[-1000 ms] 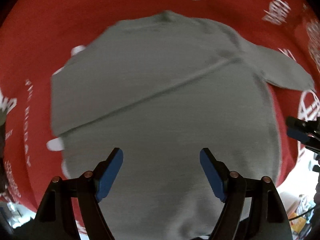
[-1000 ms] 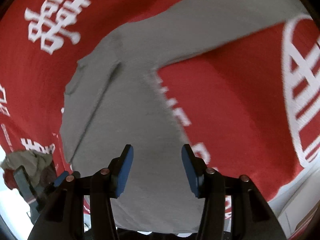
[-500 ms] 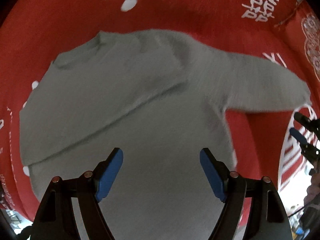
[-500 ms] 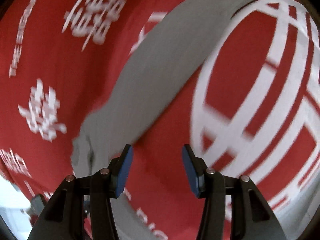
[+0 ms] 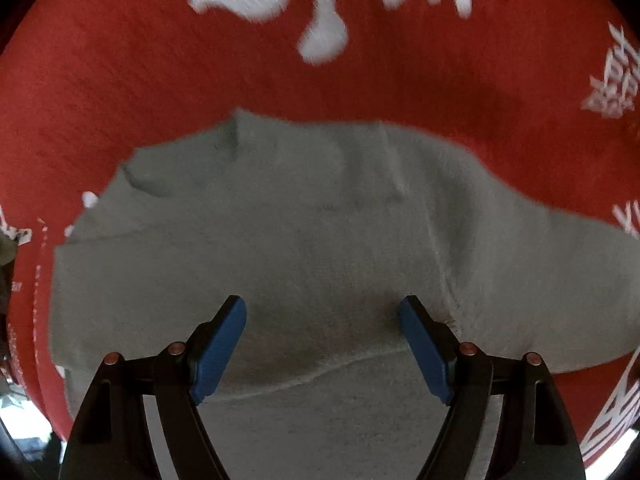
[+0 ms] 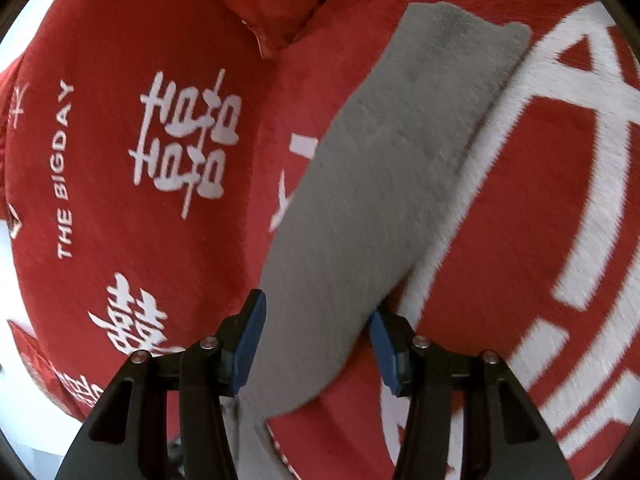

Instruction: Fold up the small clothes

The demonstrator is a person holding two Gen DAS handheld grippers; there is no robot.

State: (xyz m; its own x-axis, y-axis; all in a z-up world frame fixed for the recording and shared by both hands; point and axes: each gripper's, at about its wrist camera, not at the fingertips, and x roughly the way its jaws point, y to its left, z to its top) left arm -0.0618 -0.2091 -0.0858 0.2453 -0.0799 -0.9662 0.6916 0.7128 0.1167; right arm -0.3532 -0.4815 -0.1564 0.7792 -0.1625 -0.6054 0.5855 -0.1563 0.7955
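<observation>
A small grey sweater (image 5: 320, 240) lies flat on a red blanket (image 5: 160, 60) with white print. Its one sleeve is folded across the body; the other sleeve (image 6: 392, 168) stretches out straight in the right wrist view. My left gripper (image 5: 322, 344) is open and empty, low over the sweater's chest near the armpit seam. My right gripper (image 6: 316, 344) is open, its blue fingertips (image 6: 250, 340) straddling the lower part of the outstretched sleeve without closing on it.
The red blanket (image 6: 120, 160) covers the whole surface, with white characters and "THE BIGDAY" lettering. A red pillow (image 6: 272, 12) lies at the far end. The blanket's edge shows at the left and lower corners of both views.
My left gripper moved forward and lower over the sweater toward the collar. My right gripper swung along the outstretched sleeve, which now lies between its fingers.
</observation>
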